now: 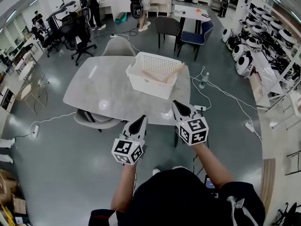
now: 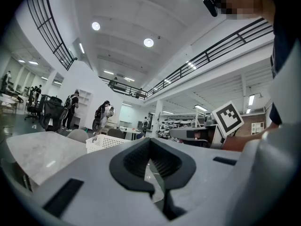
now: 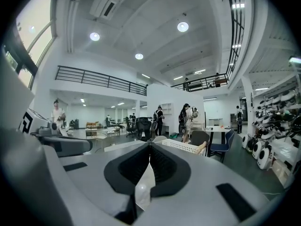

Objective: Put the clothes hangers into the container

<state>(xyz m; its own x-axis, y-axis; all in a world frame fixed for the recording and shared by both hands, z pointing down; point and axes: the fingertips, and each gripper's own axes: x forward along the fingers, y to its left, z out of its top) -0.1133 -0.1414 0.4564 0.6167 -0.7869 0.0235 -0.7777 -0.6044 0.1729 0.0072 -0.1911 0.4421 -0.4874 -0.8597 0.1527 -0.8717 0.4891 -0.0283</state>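
Note:
A white slatted basket (image 1: 151, 84) stands on the far right part of the grey marble table (image 1: 101, 91), and wooden clothes hangers (image 1: 165, 74) lie inside it. Both grippers hang in front of the table's near edge, away from the basket. My left gripper (image 1: 141, 120) is shut with nothing in it. My right gripper (image 1: 177, 105) is also shut and empty, its tip just over the table edge. The left gripper view shows the basket (image 2: 100, 142) far beyond the closed jaws (image 2: 150, 142). In the right gripper view a hanger end (image 3: 203, 147) sticks out of the basket (image 3: 182, 146).
A grey chair (image 1: 117, 46) stands at the table's far side and another (image 1: 94, 120) is tucked under the near side. A dark chair (image 1: 167, 27) and a blue one (image 1: 195, 36) stand behind. A bottle (image 1: 203, 80) and cables lie on the floor to the right. People stand at the back.

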